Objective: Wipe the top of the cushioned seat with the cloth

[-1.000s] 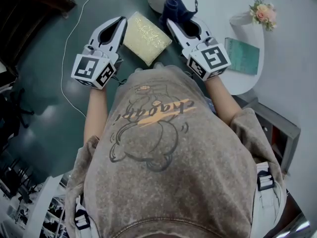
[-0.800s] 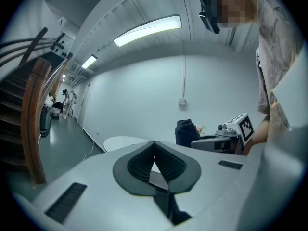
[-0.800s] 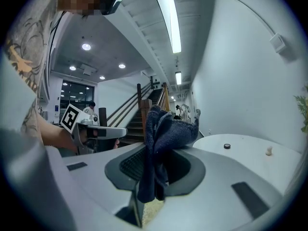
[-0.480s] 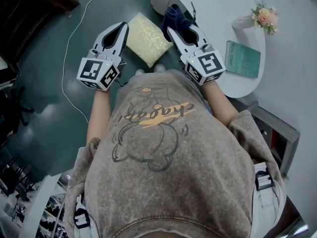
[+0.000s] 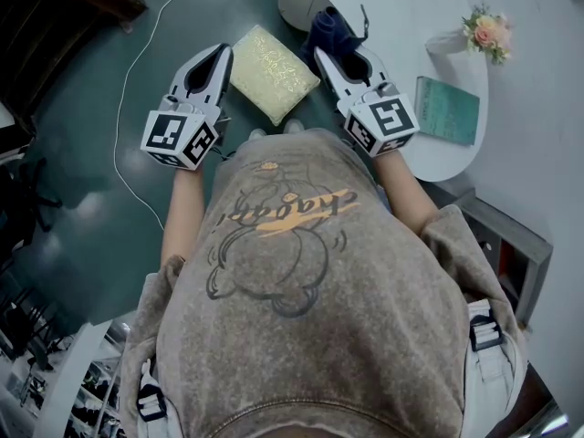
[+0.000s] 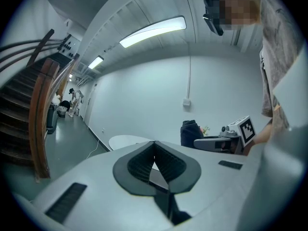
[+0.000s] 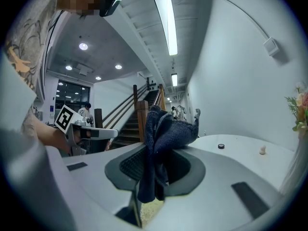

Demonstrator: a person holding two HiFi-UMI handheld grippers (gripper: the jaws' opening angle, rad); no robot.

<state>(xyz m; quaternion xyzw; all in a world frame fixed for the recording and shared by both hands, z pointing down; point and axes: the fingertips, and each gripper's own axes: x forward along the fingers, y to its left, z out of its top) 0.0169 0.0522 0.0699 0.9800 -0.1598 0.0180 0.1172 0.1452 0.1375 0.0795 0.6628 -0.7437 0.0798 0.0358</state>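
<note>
The cushioned seat [image 5: 271, 71] has a pale gold patterned top and stands on the dark green floor, seen from above between both grippers in the head view. My right gripper [image 5: 318, 55] is shut on a dark blue cloth [image 5: 328, 26], which bunches up past its tips just right of the seat. In the right gripper view the cloth [image 7: 161, 143] hangs pinched between the closed jaws of the right gripper [image 7: 153, 154]. My left gripper [image 5: 223, 51] is shut and holds nothing, hovering at the seat's left edge. Its tips [image 6: 154, 144] meet in the left gripper view.
A white round table [image 5: 429, 108] at the right carries a teal book [image 5: 447, 109] and a small flower bunch [image 5: 486, 27]. A thin white cable [image 5: 137, 62] runs across the floor at the left. A wooden staircase [image 6: 33, 109] stands beyond.
Both grippers have shifted slightly up and right in the head view, the cloth moving with the right one. The seat has not moved.
</note>
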